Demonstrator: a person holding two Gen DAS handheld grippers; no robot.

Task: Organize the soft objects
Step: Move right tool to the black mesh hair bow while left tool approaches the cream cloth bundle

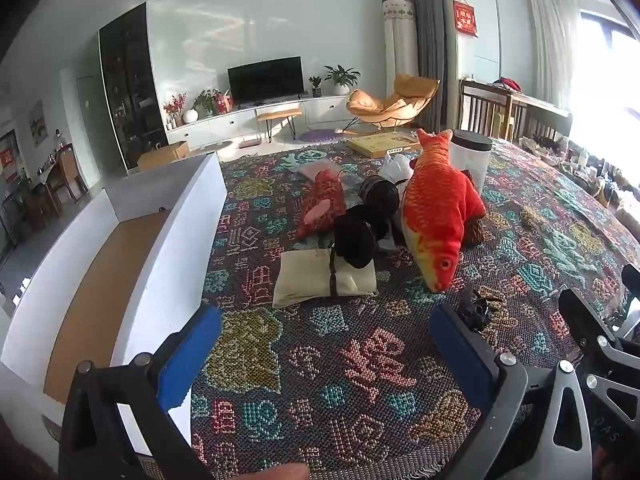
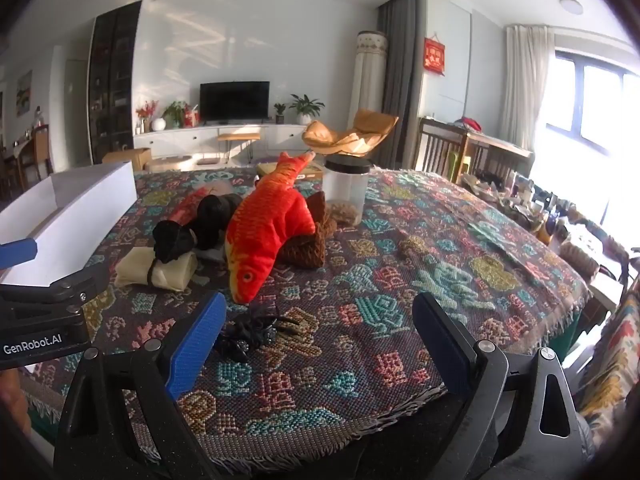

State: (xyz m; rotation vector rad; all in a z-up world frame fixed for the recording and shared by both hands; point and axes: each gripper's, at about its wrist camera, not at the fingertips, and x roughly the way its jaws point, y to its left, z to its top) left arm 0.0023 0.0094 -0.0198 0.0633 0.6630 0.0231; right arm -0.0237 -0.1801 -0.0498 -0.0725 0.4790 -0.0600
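An orange plush fish (image 1: pixel 438 216) (image 2: pixel 270 232) lies on the patterned table cover, head toward me. Left of it sit a cream pouch (image 1: pixel 324 280) (image 2: pixel 158 270), a black soft bundle (image 1: pixel 356 240) (image 2: pixel 176 240) resting on that pouch, and a red patterned pouch (image 1: pixel 324 204). A brown knitted piece (image 2: pixel 308 246) lies behind the fish. A small black tangled item (image 1: pixel 476 310) (image 2: pixel 250 334) lies nearest me. My left gripper (image 1: pixel 324 356) is open above the cloth with nothing between its fingers. My right gripper (image 2: pixel 318 342) is open too, its left pad beside the black tangle.
A white box (image 1: pixel 132 276) (image 2: pixel 80 208) with a brown floor stands at the table's left edge. A clear jar with a black lid (image 1: pixel 470 156) (image 2: pixel 346 192) stands behind the fish. A flat yellow box (image 1: pixel 380 144) lies at the far edge. Clutter lines the right side.
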